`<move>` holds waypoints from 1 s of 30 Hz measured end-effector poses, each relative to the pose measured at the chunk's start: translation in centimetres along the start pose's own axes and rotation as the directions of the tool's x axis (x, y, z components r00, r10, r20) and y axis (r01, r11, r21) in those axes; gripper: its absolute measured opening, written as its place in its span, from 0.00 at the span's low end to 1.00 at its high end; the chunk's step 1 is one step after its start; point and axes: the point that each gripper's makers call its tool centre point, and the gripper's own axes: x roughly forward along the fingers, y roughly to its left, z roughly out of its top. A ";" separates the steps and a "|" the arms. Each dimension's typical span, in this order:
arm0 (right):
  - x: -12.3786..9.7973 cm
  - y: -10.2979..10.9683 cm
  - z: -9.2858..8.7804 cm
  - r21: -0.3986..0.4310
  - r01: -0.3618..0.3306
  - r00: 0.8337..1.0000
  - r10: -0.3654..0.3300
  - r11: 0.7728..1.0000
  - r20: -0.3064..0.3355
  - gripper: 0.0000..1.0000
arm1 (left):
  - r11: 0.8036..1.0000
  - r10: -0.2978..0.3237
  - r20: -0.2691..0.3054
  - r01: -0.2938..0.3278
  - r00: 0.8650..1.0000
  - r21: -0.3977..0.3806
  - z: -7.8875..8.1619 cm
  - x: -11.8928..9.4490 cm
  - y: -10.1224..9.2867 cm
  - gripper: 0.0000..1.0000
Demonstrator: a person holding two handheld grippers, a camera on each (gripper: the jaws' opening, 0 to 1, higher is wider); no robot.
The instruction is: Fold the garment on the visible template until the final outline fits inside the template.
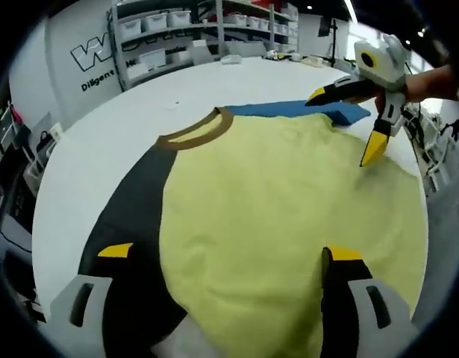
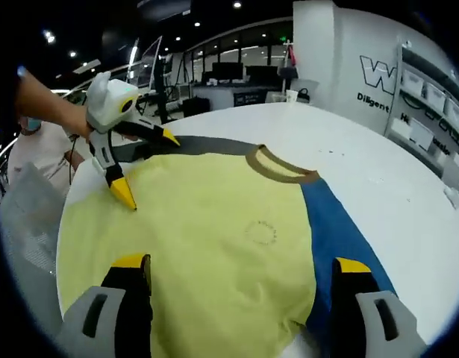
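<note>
The pale yellow fabric garment (image 1: 289, 216) with a brown ribbed collar (image 1: 198, 132) is spread flat on the round white tabletop (image 1: 95, 164), over a dark template (image 1: 136, 224) and a blue one (image 1: 304, 110). The left tool (image 1: 229, 253) is held open, jaws wide apart (nothing between them). The right tool (image 2: 240, 262) is likewise spread open. Shelving with white bins (image 1: 169, 30) is seen beyond.

Garment (image 1: 289, 216): soft matt yellow cloth, faintly creased, with a ribbed brown collar (image 1: 199, 133) at 12 o'clock. Template (image 2: 341, 231): flat matt sheet, blue and dark. Table (image 1: 102, 142): smooth white, slight sheen. Left hand-held gripper (image 1: 229, 253): glossy yellow-tipped plastic.
</note>
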 end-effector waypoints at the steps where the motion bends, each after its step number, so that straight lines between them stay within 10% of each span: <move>1: 0.2 -0.3 -0.4 0.021 0.006 1.000 -0.006 1.000 -0.016 0.99 | 1.000 -0.006 -0.008 0.006 1.000 -0.014 0.0 0.2 0.2 0.99; 5: 0.3 -1.4 -2.7 0.023 0.021 0.992 -0.018 1.000 -0.125 0.99 | 0.998 -0.026 -0.041 0.024 0.999 -0.060 0.0 0.7 0.6 0.99; 6: 0.4 -1.8 -2.2 -0.080 0.010 0.996 -0.017 0.997 -0.091 0.99 | 0.998 -0.019 -0.038 0.017 0.999 -0.054 0.2 0.7 0.8 0.99; 30: -0.5 -5.7 -2.9 -0.082 -0.043 0.986 0.029 0.996 -0.167 1.00 | 0.998 -0.015 -0.075 0.011 0.997 -0.059 3.2 3.6 2.1 0.99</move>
